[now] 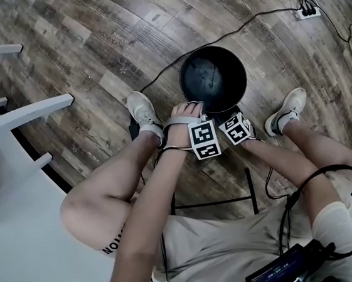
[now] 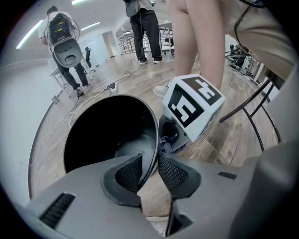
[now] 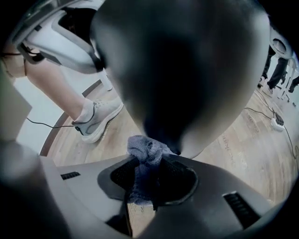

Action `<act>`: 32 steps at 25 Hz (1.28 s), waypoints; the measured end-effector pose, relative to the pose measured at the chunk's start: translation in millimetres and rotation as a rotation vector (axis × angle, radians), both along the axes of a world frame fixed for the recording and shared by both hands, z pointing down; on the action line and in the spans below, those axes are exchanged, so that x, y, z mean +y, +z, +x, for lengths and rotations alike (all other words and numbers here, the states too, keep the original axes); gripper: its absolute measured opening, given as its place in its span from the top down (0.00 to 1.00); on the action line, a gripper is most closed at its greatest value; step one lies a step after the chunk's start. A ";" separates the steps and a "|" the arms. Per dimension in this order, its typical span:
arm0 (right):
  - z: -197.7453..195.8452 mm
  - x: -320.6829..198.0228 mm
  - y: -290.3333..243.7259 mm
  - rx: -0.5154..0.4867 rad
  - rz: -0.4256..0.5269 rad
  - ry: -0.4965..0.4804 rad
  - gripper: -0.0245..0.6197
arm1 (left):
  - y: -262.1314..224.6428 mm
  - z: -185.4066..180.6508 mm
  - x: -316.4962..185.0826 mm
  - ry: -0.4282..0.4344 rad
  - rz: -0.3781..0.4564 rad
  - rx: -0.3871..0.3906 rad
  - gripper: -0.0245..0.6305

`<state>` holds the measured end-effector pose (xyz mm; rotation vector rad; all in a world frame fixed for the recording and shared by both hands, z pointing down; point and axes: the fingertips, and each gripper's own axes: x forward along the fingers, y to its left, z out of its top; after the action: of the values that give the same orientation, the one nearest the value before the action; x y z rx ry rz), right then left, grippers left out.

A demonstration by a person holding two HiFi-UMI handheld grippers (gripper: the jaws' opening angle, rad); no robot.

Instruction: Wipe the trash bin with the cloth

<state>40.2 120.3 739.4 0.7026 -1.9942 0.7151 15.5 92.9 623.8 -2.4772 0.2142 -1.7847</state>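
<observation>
A black round bin (image 1: 213, 76) stands upright on a wooden floor (image 1: 90, 52), seen from the head view looking down. A pale shoe (image 1: 142, 109) of the seated person is just left of the bin, and another is to its right.

Both grippers meet at the near edge of the bin. The left gripper (image 2: 150, 170) points steeply down over the rim. Its jaws are clamped on the thin rim wall, one pad inside the bin and one outside.

The right gripper (image 3: 148, 175) is just beside it, outside the bin, jaws clenched on a bunched grey-blue cloth (image 3: 145, 151). The cloth pokes out past the jaw tips, right up against the bin's dark outer wall. In the left gripper view I see the cloth just outside the rim, below the right gripper's marker cube.
</observation>
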 end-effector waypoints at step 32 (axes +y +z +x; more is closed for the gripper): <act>3.5 -0.4 51.1 0.089 -0.049 0.020 0.80 | 2.6 0.3 -2.4 -0.019 0.003 -0.013 0.78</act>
<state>43.7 119.9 790.5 0.7138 -1.8847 0.7298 15.8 90.5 626.4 -2.4693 0.2403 -1.8065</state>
